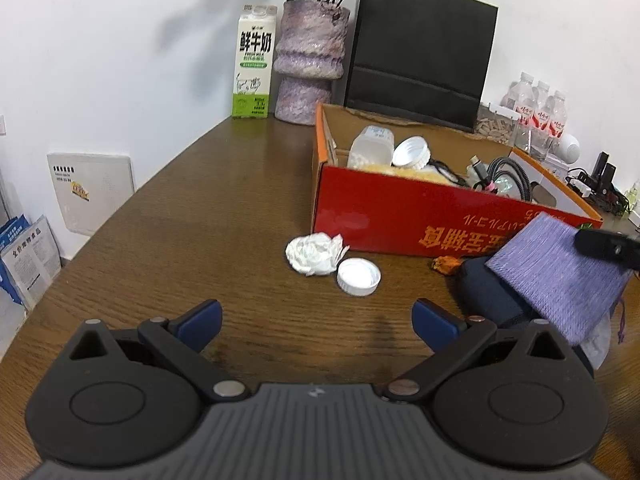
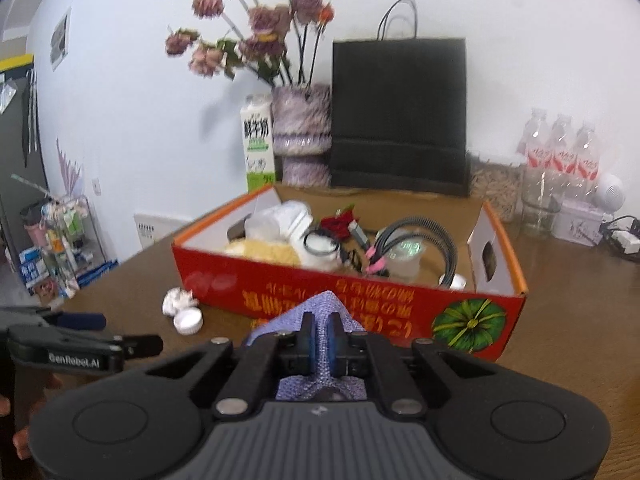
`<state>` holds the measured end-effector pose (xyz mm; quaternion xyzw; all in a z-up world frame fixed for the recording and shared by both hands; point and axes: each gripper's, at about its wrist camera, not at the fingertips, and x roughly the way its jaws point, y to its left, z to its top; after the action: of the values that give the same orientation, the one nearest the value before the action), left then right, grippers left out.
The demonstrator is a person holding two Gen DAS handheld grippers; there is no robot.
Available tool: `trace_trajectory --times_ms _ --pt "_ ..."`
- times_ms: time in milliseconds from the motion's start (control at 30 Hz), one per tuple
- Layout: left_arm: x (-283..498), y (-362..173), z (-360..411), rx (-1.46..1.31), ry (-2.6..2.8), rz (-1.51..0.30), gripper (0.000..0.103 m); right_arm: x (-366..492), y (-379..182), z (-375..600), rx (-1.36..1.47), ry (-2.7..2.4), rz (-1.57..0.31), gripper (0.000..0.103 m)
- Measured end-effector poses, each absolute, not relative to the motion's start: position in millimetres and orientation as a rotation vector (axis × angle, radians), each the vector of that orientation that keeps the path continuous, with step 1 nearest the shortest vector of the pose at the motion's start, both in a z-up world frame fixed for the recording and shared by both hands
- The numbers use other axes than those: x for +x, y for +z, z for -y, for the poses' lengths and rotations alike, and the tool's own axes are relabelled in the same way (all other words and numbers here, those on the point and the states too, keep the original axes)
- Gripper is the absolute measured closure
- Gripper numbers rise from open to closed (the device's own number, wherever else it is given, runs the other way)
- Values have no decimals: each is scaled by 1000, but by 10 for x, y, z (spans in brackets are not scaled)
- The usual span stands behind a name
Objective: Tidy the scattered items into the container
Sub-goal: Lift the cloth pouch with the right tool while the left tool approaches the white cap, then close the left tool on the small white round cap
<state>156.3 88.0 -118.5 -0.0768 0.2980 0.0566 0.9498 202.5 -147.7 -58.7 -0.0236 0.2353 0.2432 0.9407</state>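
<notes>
Right claw (image 2: 319, 338) pinching my purple knitted pouch (image 1: 560, 276) before red cardboard box (image 1: 400, 216); left claw (image 1: 316, 320) spread over brown wooden table (image 1: 224, 208).

Both wrist views look along their tongs, low over the counter (image 1: 248, 200), sharing the box (image 2: 352, 292); the right seems slightly blurred
</notes>
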Motion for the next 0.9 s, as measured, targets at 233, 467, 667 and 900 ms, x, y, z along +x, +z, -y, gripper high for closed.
trace_trajectory --times_ms 233,467,667,900 --pt "1618 -1063 -766 -101 112 -578 0 2016 -422 1678 3 461 -424 98" --pt "1740 -1087 -668 -75 106 -614 17 2072 -440 1903 49 417 -411 98" --pt "1909 -1145 -621 -82 117 -665 49 2134 -499 1996 62 410 -411 98" --pt "2075 -1211 -531 -78 127 -696 62 2194 -604 2038 87 421 -419 98"
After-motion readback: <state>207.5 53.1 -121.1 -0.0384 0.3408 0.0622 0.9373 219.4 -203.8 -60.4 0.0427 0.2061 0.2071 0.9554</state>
